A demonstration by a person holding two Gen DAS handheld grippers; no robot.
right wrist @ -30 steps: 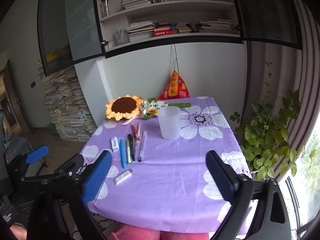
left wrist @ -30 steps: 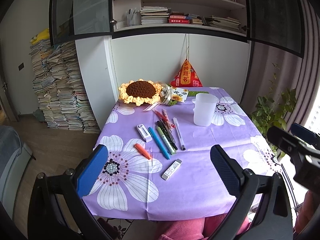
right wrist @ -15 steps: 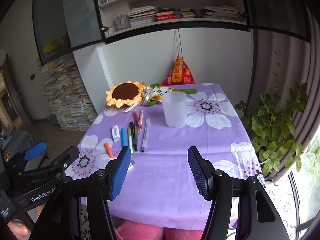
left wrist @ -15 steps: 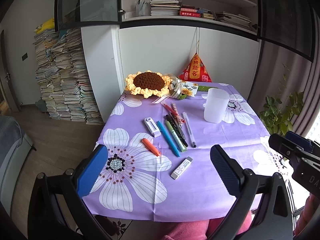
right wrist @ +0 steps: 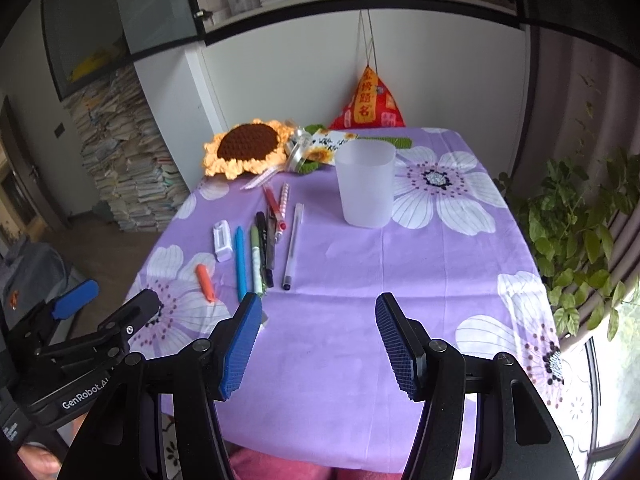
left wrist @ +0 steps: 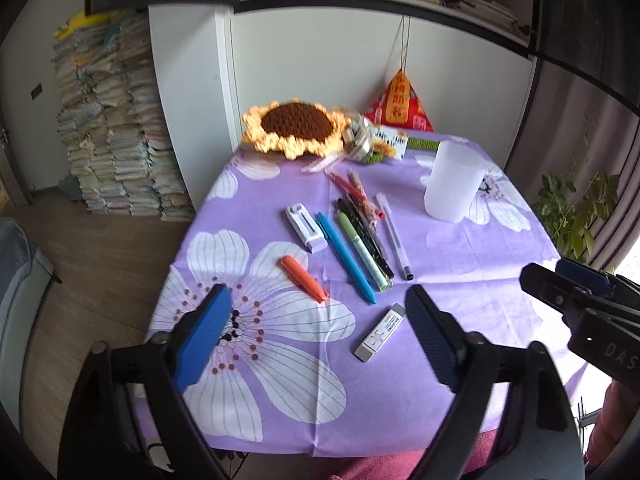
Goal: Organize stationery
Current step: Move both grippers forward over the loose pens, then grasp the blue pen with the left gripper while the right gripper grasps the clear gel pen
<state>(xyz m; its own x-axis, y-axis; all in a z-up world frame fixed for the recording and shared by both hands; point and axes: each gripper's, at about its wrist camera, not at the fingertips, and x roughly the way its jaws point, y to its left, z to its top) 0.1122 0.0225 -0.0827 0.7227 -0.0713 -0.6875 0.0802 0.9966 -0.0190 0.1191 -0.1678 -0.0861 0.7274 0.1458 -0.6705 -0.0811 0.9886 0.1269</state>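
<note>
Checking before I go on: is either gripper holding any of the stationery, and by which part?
Nothing is held. The left gripper and right gripper both stand open above the tablecloth, jaws having just been closing with nothing between the pads.

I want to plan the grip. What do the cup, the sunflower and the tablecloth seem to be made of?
Cup: probably frosted plastic, matte and translucent, since light passes through its wall.
Sunflower: crocheted yarn, with knobbly stitches visible.
Tablecloth: thin printed fabric, with fold creases and a draped edge.
</note>
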